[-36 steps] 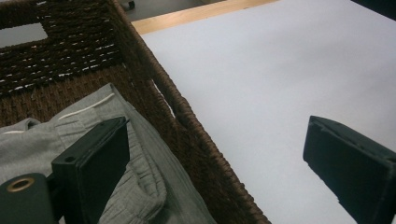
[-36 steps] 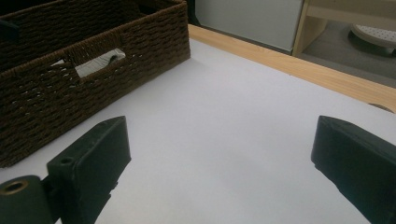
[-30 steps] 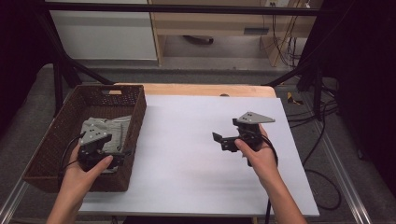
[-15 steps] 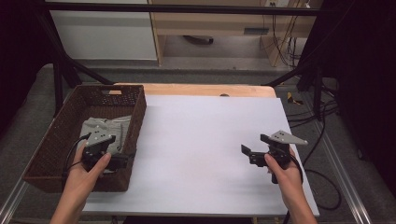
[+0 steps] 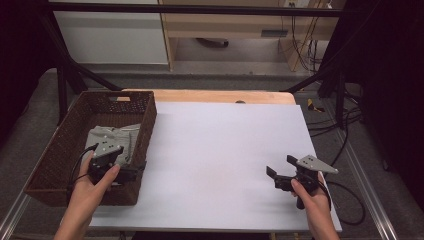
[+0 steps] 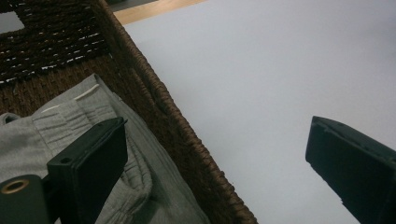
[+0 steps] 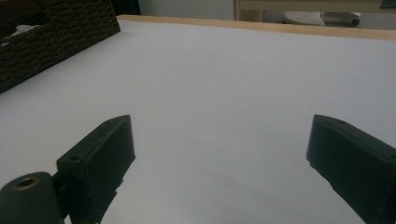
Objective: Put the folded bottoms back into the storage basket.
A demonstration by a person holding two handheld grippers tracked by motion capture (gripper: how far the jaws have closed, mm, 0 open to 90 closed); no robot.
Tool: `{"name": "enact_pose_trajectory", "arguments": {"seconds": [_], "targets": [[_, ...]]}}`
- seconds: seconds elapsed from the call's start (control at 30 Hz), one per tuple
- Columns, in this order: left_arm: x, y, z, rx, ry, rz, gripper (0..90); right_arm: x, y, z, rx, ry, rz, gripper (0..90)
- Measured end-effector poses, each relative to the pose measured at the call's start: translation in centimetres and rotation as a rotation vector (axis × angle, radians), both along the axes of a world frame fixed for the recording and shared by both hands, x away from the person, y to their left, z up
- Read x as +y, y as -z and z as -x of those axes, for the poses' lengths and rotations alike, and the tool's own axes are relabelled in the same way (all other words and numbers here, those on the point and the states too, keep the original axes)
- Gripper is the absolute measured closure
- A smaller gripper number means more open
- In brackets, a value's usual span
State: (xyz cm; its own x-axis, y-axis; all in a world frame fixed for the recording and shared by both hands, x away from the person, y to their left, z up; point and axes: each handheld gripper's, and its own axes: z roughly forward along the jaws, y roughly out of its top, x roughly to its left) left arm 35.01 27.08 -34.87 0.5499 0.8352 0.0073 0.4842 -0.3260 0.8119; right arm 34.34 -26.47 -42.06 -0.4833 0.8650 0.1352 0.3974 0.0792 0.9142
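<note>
From the high view, a dark woven basket (image 5: 65,145) sits at the left edge of the white surface (image 5: 215,165), with a folded grey garment (image 5: 117,140) lying inside it toward its right wall. The person's left hand (image 5: 92,187) holds the left gripper (image 5: 131,172) over the basket's near right corner; the right hand (image 5: 312,197) holds the right gripper (image 5: 276,175) low over the bare white area near the right front of the surface, well apart from the basket.

The left gripper view adds what the high view cannot: its jaws stand wide apart and straddle the basket wall (image 6: 173,126), one jaw inside over the grey garment (image 6: 135,186), the other outside over the white surface (image 6: 261,79). It also brings out the garment's ribbed, gathered band and the basket's weave.

The right gripper view shows that gripper's jaws spread wide with nothing between them, above plain white surface (image 7: 219,88); the basket (image 7: 51,37) appears at its upper left and the wooden back edge (image 7: 280,29) of the surface runs across the top.

No brand, label or legible writing appears on the garment, basket or grippers.
</note>
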Motion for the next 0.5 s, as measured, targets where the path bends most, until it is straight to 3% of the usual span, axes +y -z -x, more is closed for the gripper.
{"name": "enact_pose_trajectory", "arguments": {"seconds": [0.5], "targets": [[-0.1, 0.2, 0.2, -0.01, 0.005, -0.01, 6.2, 0.8, 1.3, 0.7, 0.014, -0.05, 0.065, 7.4]]}}
